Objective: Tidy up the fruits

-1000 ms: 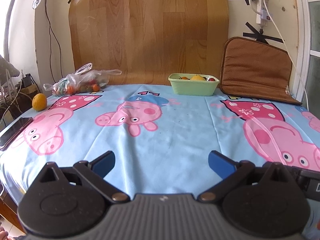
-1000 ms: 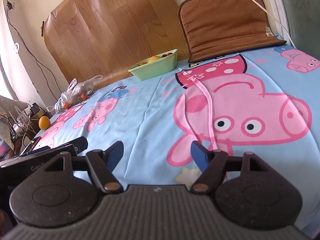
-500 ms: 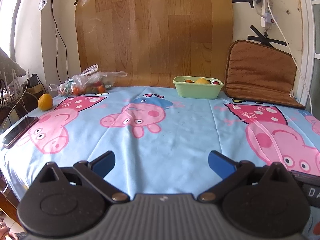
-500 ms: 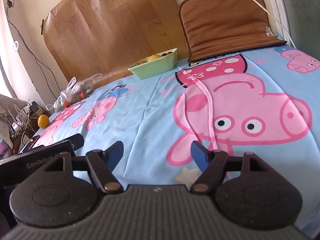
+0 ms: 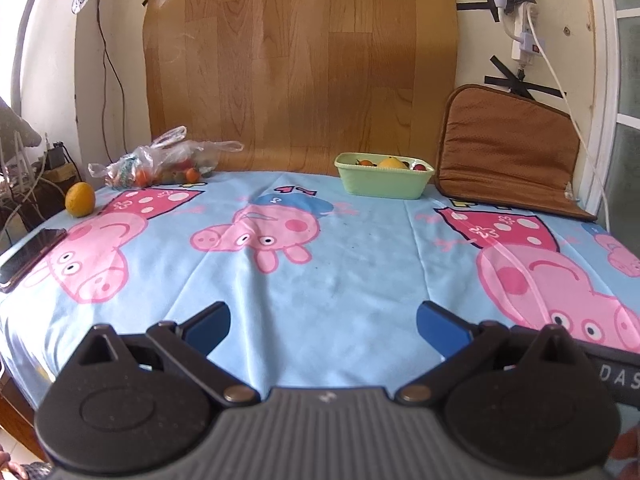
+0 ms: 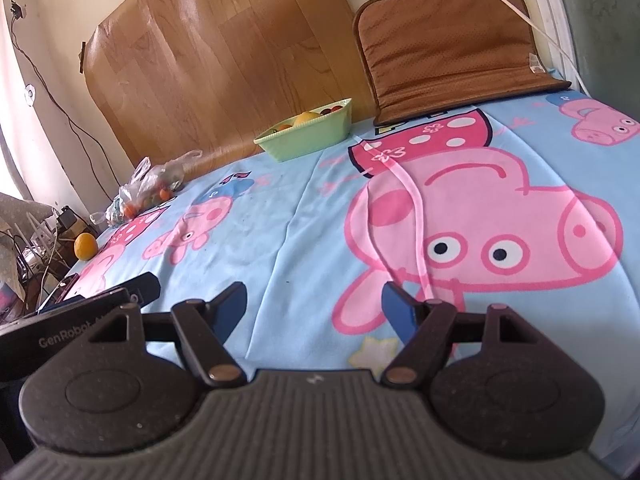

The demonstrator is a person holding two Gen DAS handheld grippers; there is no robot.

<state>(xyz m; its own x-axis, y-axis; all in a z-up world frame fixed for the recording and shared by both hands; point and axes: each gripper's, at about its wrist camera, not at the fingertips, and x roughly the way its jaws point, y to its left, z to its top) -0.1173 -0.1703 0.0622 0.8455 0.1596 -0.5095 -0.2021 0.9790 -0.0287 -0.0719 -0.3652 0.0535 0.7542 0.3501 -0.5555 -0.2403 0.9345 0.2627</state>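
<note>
Orange [image 5: 80, 199] far left of frame, slightly nearer than a second ago; my left hand-held gripper [image 5: 322, 320] wide, empty, right hand-held gripper [image 6: 314, 306] likewise; basket [image 5: 384, 186] top centre awaits.

Wall: cream plaster wall [image 5: 120, 20] fills the top of the frame, daylight washing in from the upper left.
Panel: wood-grain sheet [image 5: 300, 68] taped up at centre, its lower edge curling onto the table.
Table cover: pale blue cloth [image 5: 340, 280] printed with pink cartoon pigs, spread across the middle and lower frame.
Cushion: brown padded mat [image 5: 504, 152] propped against the wall, right of centre.
Power: white plug strip [image 5: 526, 42] at upper right, its white cable [image 5: 576, 128] running down.
Left edge: dark cord [image 5: 106, 60] hanging down the wall.
Right edge: window frame [image 5: 604, 80] with frosted glass.
</note>
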